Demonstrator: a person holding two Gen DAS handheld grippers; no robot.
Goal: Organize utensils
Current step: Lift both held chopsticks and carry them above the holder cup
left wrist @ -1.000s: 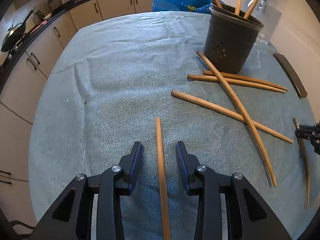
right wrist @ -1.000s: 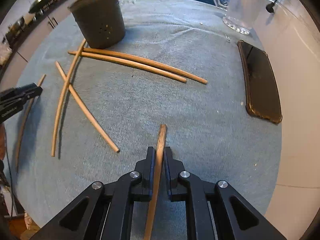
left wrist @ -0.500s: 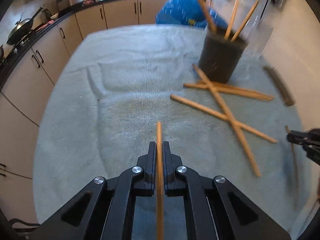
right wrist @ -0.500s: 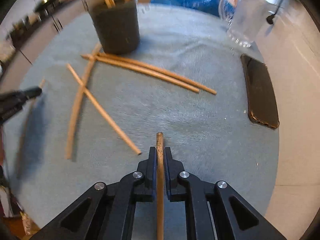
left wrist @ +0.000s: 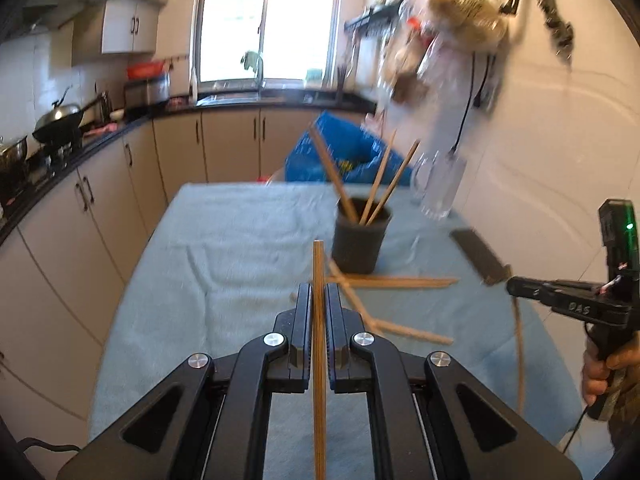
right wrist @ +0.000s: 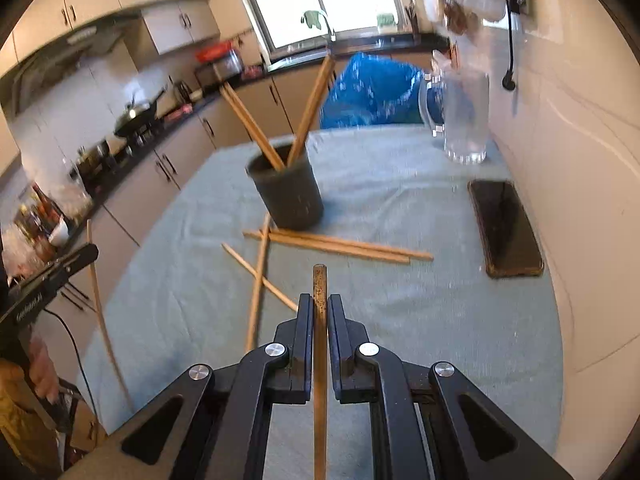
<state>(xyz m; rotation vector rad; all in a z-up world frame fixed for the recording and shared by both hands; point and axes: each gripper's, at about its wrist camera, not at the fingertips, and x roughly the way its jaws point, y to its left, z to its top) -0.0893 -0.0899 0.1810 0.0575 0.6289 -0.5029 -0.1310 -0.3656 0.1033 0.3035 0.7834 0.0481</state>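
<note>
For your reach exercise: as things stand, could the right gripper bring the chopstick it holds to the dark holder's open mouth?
Probably yes. The right gripper is shut on its chopstick; the holder stands ahead, its mouth open apart from three leaning chopsticks, nothing between.

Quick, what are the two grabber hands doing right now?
Left gripper: shut on a chopstick.
Right gripper: shut on another chopstick.
</note>
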